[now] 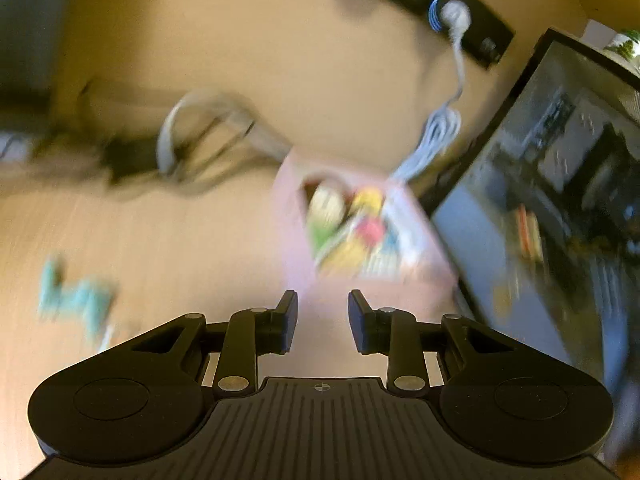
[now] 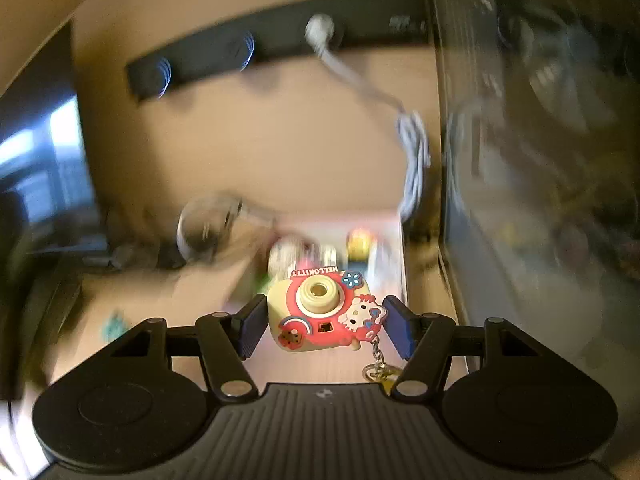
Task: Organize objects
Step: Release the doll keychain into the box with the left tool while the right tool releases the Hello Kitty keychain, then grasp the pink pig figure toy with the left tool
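Right tongs (image 2: 325, 326) clenched on a toy camera keyring (image 2: 320, 312), pink and cream, lettered HELLOKITTY, pressed between the two blue pads (image 2: 251, 330) with its metal chain (image 2: 378, 360) dangling beneath. Held just above and in front of a pink box (image 2: 394, 248), blurred, already carrying small colourful items. Left tongs (image 1: 322, 322) drawn to their narrowest, a slim gap showing, nothing between the pads, hovering near the same pink box (image 1: 292, 232) over the pale wooden desk (image 1: 160, 240). A teal object (image 1: 76, 300) lying on the desk to the left, too blurred to identify. Behind the box, a grey cable (image 1: 436, 136) running from a white plug (image 1: 454, 14) in a black power strip (image 1: 472, 28). Glass-fronted cabinet (image 1: 540, 200) standing just right of the box
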